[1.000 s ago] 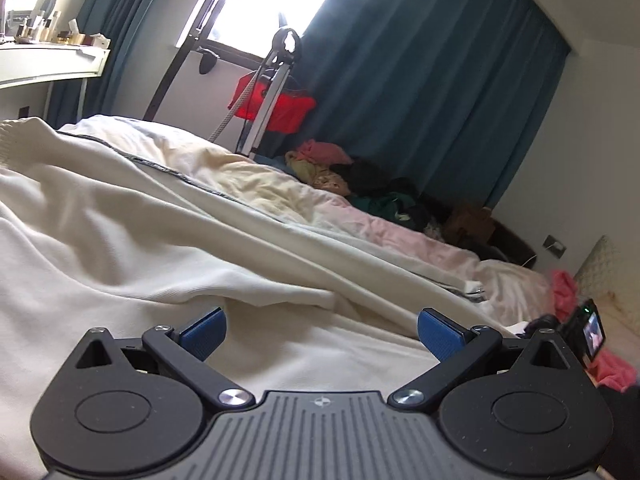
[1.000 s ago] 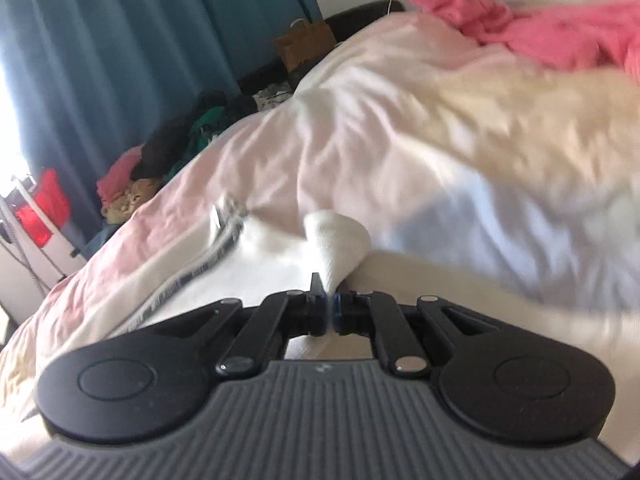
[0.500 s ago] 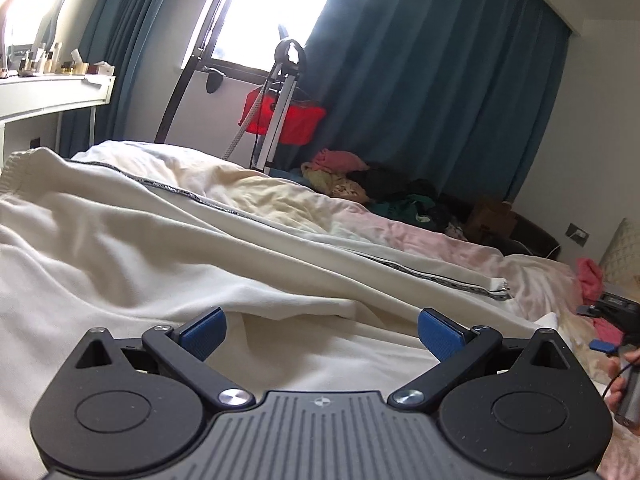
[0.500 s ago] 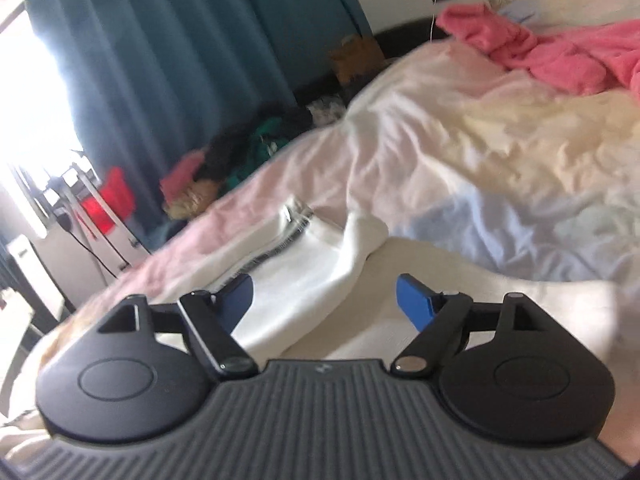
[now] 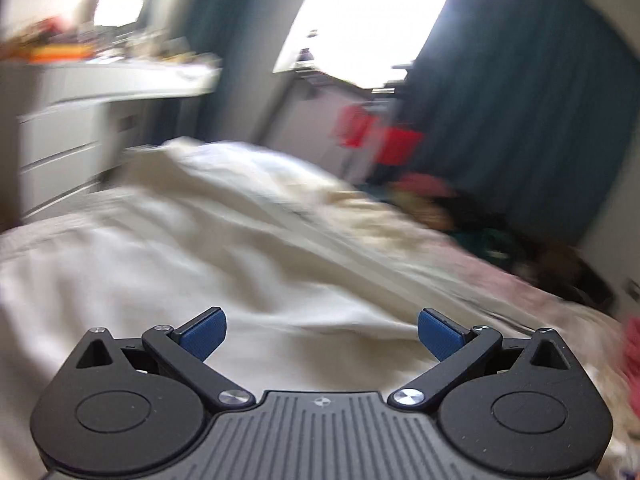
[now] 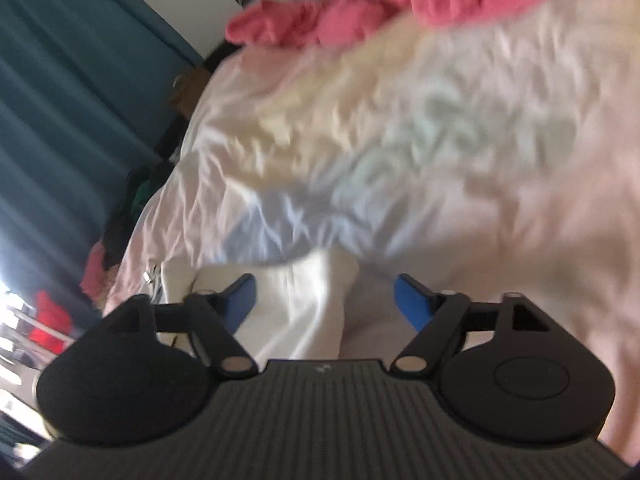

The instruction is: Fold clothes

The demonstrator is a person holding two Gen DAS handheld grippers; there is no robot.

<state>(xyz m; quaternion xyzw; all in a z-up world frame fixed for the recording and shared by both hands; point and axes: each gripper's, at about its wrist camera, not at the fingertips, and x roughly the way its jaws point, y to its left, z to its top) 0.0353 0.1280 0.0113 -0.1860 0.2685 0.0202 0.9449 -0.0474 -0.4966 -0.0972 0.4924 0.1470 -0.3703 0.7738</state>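
Over the cream garment [image 5: 240,264], left gripper [image 5: 319,334] and right gripper [image 6: 324,300] jaws apart

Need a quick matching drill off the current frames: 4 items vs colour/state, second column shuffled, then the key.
Column 1:
1. left gripper
2. cream garment
3. curtain
4. pink clothes

Column 2:
A. teal, hanging beside the bed
B. spread over the bed, with a dark trim line
C. open, nothing between the blue pads
D. heaped at the far end of the bed

Pairs: 1-C, 2-B, 3-A, 4-D
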